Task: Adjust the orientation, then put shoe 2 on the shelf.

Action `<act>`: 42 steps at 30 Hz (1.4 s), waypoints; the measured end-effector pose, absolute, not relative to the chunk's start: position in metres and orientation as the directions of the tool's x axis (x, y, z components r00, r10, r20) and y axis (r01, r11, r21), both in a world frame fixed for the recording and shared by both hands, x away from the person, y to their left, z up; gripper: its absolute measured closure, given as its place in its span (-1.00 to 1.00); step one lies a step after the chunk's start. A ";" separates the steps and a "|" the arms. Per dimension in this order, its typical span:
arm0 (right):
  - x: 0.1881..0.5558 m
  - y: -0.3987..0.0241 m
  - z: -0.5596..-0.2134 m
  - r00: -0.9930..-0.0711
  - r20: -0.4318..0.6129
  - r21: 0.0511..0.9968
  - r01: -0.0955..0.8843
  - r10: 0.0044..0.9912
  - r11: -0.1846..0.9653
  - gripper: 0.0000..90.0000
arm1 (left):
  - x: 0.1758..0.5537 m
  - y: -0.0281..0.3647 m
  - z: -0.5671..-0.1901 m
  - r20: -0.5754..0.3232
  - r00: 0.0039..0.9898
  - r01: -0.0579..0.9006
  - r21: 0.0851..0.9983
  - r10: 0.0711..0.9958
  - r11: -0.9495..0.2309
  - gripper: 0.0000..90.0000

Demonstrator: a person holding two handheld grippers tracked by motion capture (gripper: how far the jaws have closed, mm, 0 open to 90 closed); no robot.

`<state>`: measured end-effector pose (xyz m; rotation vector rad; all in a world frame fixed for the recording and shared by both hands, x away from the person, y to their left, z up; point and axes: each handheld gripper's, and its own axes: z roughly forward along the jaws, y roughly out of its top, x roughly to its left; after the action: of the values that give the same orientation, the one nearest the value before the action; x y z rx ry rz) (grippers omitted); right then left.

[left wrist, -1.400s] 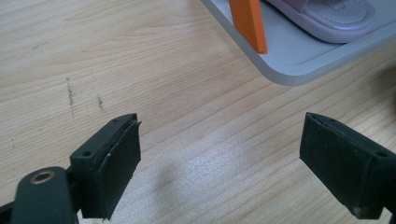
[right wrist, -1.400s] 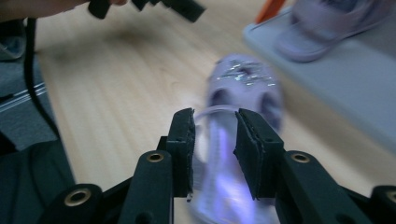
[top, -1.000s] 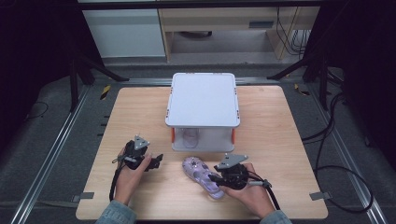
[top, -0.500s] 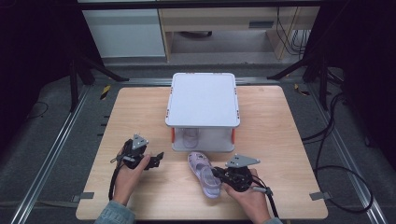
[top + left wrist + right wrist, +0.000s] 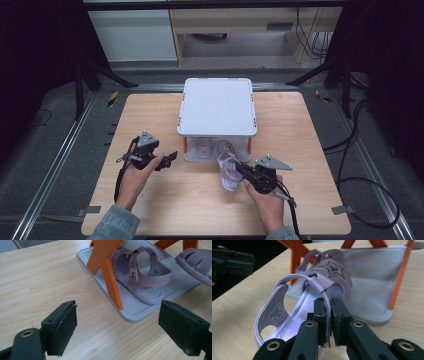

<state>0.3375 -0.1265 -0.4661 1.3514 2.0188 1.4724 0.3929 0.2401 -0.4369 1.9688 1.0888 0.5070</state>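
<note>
Right claw (image 5: 328, 322) clamped on side edge of purple sandal (image 5: 312, 302), toe at shelf base (image 5: 367, 285), jaws just closing. Left claw (image 5: 117, 325) wide open, holding nothing; second sandal (image 5: 140, 277) seen inside shelf.

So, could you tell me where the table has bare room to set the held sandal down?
Bare wood lies left of the rack and right of it, toward the table edges. In front of the rack it is crowded: both grippers and the sandal.
</note>
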 end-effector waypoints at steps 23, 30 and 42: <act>0.365 -0.117 -0.469 -0.414 0.368 0.864 0.483 0.832 -0.142 0.85 | 0.393 0.215 -0.333 -0.031 0.611 0.388 0.882 0.791 -0.266 0.73; 0.372 -0.111 -0.471 -0.393 0.383 0.867 0.466 0.836 -0.178 0.85 | 0.408 0.187 -0.327 0.000 0.651 0.370 0.873 0.759 -0.317 0.93; 0.385 -0.105 -0.479 -0.367 0.375 0.866 0.467 0.851 -0.180 0.85 | 0.427 0.160 -0.342 -0.015 0.651 0.405 0.852 0.759 -0.331 0.97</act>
<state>0.3850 -0.1048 -0.4793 1.5163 1.7462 1.5631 0.4274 0.1603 -0.3417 1.9598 0.9108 0.4909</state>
